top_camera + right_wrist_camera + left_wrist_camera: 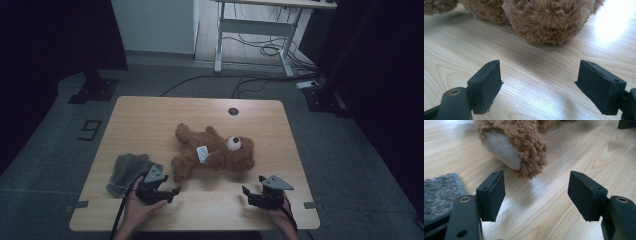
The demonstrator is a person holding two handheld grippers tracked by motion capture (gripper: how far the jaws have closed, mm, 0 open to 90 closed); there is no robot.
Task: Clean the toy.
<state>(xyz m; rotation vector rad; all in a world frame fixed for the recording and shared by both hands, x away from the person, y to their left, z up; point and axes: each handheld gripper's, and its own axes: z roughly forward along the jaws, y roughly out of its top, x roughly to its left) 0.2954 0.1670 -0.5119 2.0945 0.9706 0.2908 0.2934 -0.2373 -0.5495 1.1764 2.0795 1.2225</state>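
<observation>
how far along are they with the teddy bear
Early stage. Nothing looks done yet: the teddy bear lies on its back on the table, with the grey cloth beside its foot. In hand: the left gripper is near the bear's foot and the right gripper near its head, both with jaws open and empty. Left: grasping the bear.
</observation>
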